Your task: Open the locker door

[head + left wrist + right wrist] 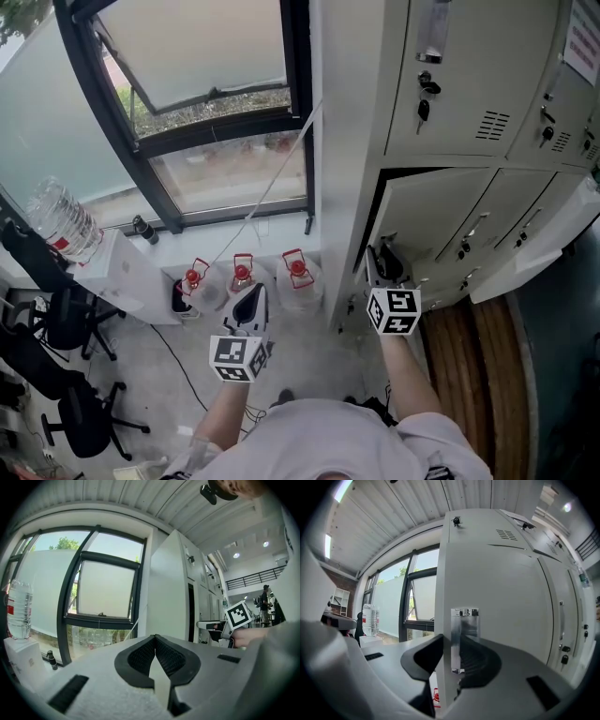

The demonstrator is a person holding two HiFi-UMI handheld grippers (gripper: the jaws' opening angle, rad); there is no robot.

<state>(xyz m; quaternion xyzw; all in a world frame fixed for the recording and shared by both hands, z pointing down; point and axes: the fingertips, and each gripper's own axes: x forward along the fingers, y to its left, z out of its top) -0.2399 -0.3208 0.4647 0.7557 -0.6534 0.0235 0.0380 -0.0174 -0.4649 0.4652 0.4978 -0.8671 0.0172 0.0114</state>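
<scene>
A bank of white lockers (450,84) stands at the right in the head view. One lower locker door (427,211) is slightly ajar, with a dark gap along its top. My right gripper (382,265) is at this door's left edge. In the right gripper view the door (501,602) fills the frame, and its edge with the metal handle (464,630) sits between the jaws of the right gripper (452,660), pads against both sides. My left gripper (251,298) hangs to the left, pointing at the window; its jaws (155,641) are shut on nothing.
Three red-capped water jugs (242,272) stand on the floor below the window (216,112). A large water bottle (64,220) rests on a white cabinet at left, with office chairs (66,323) beside it. Another locker door (534,253) swings out at the right. Keys (425,94) hang in the upper locker.
</scene>
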